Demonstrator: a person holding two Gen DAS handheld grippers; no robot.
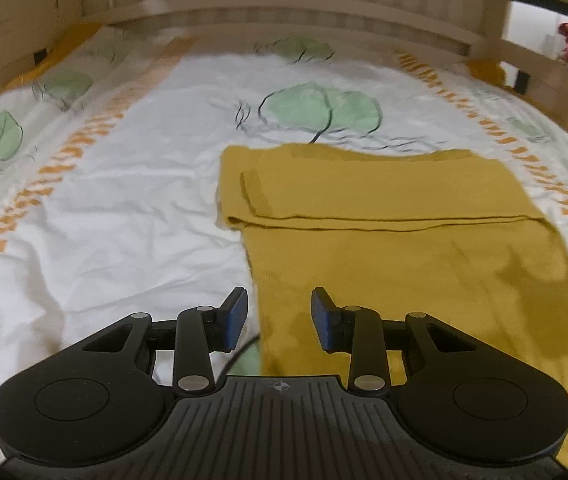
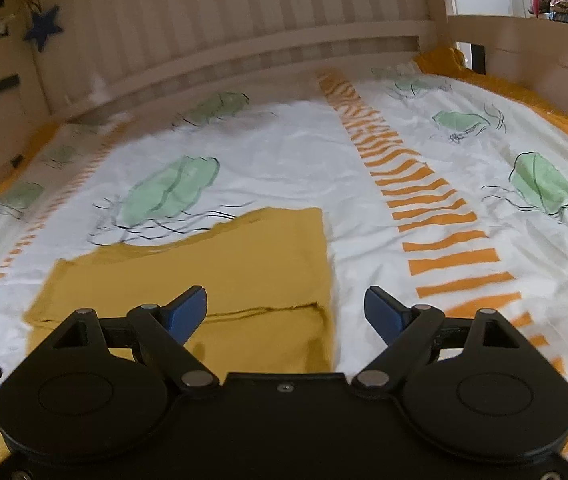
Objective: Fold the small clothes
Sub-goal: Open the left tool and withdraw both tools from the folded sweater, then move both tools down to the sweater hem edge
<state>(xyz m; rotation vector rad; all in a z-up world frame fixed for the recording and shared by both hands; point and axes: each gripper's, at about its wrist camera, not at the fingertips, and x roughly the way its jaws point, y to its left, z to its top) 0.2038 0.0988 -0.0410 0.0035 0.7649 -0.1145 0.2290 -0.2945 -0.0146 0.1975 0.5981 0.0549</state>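
patterned bedsheet [image 1: 123, 208], folded mustard garment [image 1: 384, 208] partly hidden, both jaws open, empty

Black grippers; blue fingers [image 1: 235, 318]; silver pivot screws [image 1: 193, 382]

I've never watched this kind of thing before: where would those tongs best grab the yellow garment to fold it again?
Probably at the near corners of the yellow garment. Its far part is already folded over, and the single near layer lies flat on the bedspread. The open left tongs straddle its left edge and the open right tongs its right edge, so each could pinch from its own side.
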